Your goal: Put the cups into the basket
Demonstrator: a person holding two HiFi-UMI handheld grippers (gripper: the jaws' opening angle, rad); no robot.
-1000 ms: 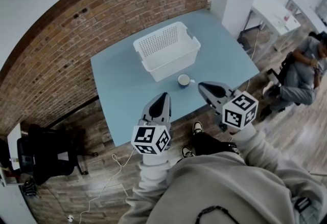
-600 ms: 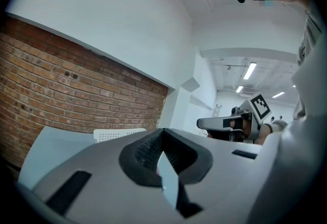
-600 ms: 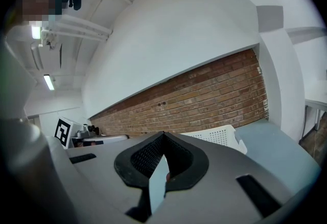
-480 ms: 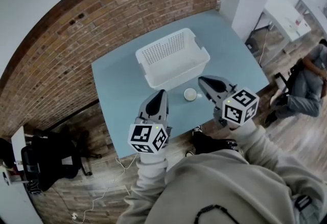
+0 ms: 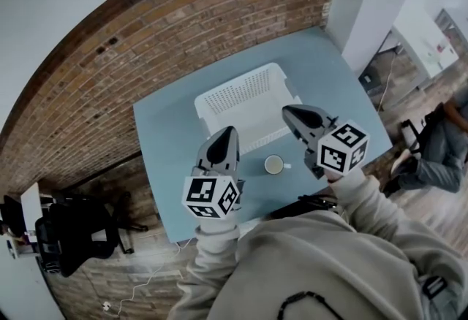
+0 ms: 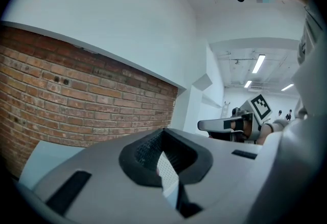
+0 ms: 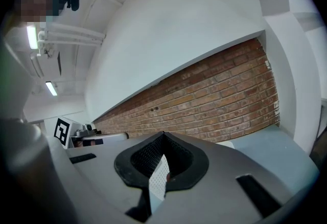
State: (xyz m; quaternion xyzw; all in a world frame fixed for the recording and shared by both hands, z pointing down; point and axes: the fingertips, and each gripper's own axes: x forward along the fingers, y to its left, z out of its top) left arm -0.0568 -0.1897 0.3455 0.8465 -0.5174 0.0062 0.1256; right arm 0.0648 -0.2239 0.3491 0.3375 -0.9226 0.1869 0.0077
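- Cup isn't picked up yet. The left gripper is empty with its jaws pinched together, and the cup sits to the right of its tips, back toward the person.
- Basket is between the two sets of tips and just ahead of them, on the blue table.
- Right gripper has its jaws closed too, nothing in them. The cup is slightly left of and behind its tips, handle poking right.
- My guess: ceramic, stiff, kinda slick, chips if dropped. I'd pinch the rim wall or the handle.
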